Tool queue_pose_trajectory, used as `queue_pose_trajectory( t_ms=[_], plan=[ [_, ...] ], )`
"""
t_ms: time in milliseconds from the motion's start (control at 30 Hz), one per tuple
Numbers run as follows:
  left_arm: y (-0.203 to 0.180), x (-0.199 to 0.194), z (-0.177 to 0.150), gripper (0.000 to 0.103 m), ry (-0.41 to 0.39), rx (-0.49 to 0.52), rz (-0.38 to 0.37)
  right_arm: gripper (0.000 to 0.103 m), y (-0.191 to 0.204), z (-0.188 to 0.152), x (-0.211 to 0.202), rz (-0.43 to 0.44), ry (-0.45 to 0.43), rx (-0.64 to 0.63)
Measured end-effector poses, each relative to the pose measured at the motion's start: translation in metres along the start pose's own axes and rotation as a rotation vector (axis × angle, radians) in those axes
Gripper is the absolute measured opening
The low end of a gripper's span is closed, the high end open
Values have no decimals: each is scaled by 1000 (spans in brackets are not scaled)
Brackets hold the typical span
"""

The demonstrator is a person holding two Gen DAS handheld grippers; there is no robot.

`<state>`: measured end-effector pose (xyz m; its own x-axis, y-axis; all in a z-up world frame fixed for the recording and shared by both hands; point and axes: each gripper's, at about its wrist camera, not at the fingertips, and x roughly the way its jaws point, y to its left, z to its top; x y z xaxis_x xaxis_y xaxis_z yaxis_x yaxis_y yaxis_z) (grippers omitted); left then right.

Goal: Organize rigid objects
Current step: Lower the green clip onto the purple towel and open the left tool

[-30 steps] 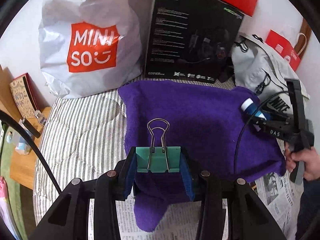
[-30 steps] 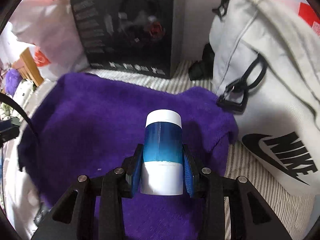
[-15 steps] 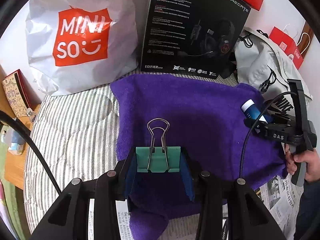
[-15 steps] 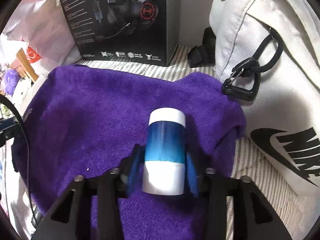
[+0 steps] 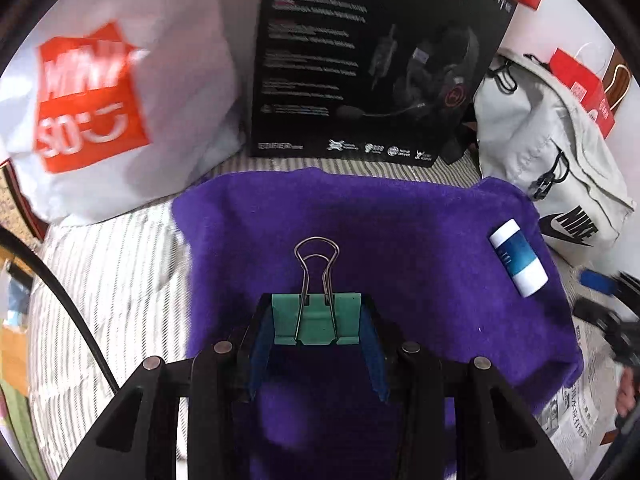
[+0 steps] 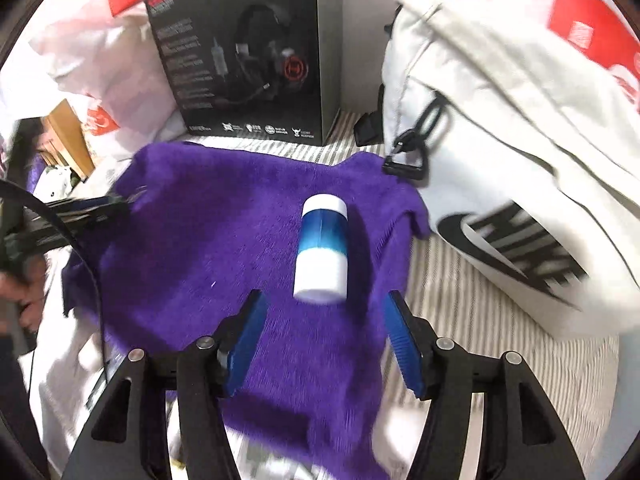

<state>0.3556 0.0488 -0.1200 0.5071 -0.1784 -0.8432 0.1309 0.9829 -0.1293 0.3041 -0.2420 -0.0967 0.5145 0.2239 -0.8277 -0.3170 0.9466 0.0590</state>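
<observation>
My left gripper [image 5: 316, 328] is shut on a green binder clip [image 5: 316, 322] with steel wire handles, held over the purple towel [image 5: 360, 240]. A blue and white cylindrical bottle [image 5: 518, 257] lies on its side on the towel's right part; in the right wrist view the bottle [image 6: 322, 248] lies just ahead of my right gripper [image 6: 324, 336], which is open and empty, its blue pads apart behind the bottle. The left gripper [image 6: 100, 204] shows at the left of the right wrist view, over the towel [image 6: 224, 216].
A black headset box [image 5: 372, 64] stands behind the towel, a white Miniso bag [image 5: 104, 100] to its left, a white Nike backpack [image 5: 552, 152] to its right. Red paper bags [image 5: 580, 88] lean at the back right. Striped bedding [image 5: 108, 272] lies left, newspaper [image 5: 576, 412] at front right.
My right gripper opened and let go of the bottle, then drew back; the bottle now lies on the towel. My left gripper moved forward over the towel, still holding the clip.
</observation>
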Motion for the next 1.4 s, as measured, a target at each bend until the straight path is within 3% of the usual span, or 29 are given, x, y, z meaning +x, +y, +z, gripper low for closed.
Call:
queue_pose_trajectory(
  t_ms=[167,533,700,867,1167,1400],
  plan=[
    [-5,18,8,39,22,16,40,63,-2,-23,-32,48,-23,32],
    [-16,29,8,39,53,73,101,64,-3,-60,-61,94,-22,109],
    [-25,27,0,56,73,92,115,64,-1,-67,-68,80,-22,112],
    [-25,13,-18,56,87,59,126,64,5,-70,-81,88,-40,126],
    [-53,-80,-88,56,-14,126,24,67,13,-75,-111,54,-137,186],
    [-51,-75,-130,54,36,135,-9,68,19,-98,-116,76,-141,199]
  ],
)
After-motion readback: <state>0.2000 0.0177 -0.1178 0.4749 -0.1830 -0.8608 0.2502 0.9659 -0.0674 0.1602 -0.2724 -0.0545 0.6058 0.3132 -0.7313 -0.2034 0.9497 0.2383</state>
